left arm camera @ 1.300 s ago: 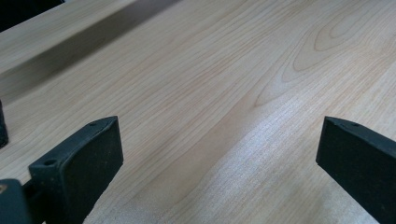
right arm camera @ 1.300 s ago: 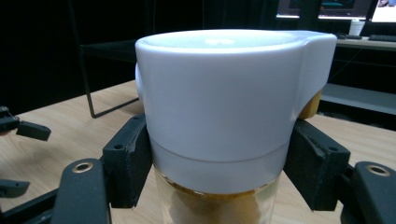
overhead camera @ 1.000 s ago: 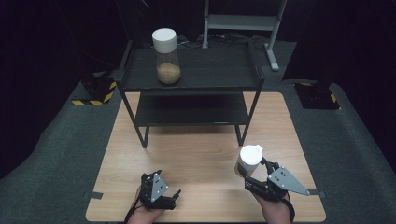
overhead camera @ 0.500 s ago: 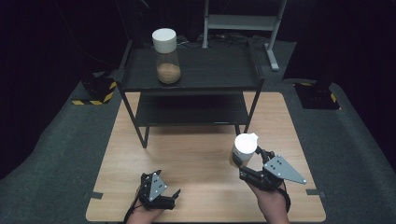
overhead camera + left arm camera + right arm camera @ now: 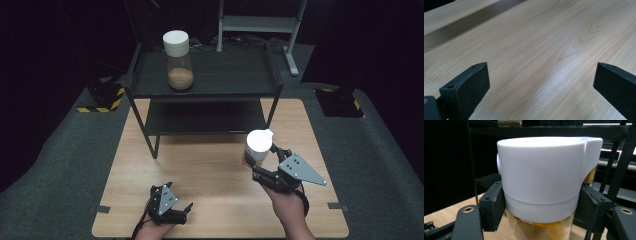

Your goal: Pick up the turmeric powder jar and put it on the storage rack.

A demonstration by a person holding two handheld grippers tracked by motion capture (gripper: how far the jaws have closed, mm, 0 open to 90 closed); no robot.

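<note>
The black two-tier shelf [image 5: 202,75] stands at the table's [image 5: 215,170] far edge — ahead of the right gripper [image 5: 263,161], which clamps an upright white-lidded jar [image 5: 257,147] below its lid, off the wood. A matching jar [image 5: 178,60] occupies the top tier's left part. The left gripper [image 5: 176,205] rests wide open, empty — farther away.

A black two-tier metal shelf rack [image 5: 210,80] stands at the far end of the light wooden desk [image 5: 210,170], and a clear jar with a white lid and brown contents [image 5: 178,60] stands on the left part of its top shelf. In front of the rack to the right, a second clear white-lidded jar [image 5: 257,147] sits between the fingers of the right gripper [image 5: 267,162], lifted off the desk. The left gripper [image 5: 167,202] is at the near edge, left of centre, well apart from both jars.
</note>
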